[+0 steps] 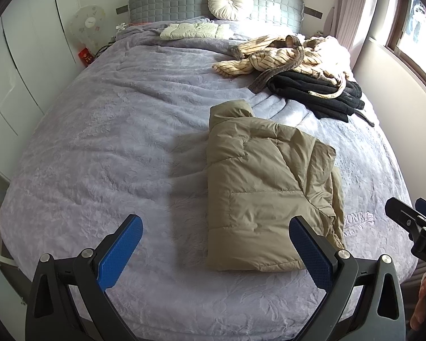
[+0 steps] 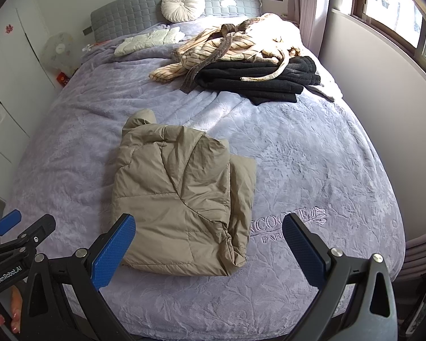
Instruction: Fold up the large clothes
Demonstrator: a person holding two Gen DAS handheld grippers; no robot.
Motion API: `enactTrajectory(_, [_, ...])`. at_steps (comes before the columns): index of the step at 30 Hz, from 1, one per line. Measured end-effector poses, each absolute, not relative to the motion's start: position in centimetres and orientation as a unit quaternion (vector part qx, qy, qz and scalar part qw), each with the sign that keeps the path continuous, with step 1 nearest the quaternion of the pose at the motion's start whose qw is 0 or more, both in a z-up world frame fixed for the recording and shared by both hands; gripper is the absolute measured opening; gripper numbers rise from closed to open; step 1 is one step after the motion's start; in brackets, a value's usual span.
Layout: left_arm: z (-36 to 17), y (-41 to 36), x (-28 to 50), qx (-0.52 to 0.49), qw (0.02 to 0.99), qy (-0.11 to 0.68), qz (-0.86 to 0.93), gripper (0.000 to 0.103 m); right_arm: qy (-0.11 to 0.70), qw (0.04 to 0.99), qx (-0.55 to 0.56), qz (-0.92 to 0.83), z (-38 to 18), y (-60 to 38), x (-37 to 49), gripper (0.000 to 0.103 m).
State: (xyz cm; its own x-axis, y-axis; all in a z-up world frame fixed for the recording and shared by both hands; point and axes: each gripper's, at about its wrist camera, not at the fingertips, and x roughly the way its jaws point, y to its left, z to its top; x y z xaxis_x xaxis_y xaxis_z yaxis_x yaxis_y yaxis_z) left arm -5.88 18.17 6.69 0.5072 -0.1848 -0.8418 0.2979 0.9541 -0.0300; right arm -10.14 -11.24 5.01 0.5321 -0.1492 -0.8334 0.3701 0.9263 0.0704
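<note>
- Left gripper: jaws wide apart, holding nothing, above the bed.
- Right gripper: jaws wide apart, holding nothing.
- Folded tan jacket lies on the bed just ahead of both pairs of jaws, overlapping the left gripper's right jaw and the right gripper's left jaw.
- Striped robe and black garment lie well beyond the jaws, to their right.

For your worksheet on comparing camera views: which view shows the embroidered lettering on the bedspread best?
The right wrist view: the embroidered lettering lies open beside the folded khaki jacket, though the right finger covers part. In the left wrist view, only a fragment shows past the jacket's edge.
</note>
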Motion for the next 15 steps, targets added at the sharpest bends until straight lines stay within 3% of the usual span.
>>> enactTrajectory(15, [6.55,18.99,-6.22,0.055,0.867,0.473,-0.145,0.103,0.461,0.867,0.118,-0.148,5.15,-11.23,-9.91,0.103])
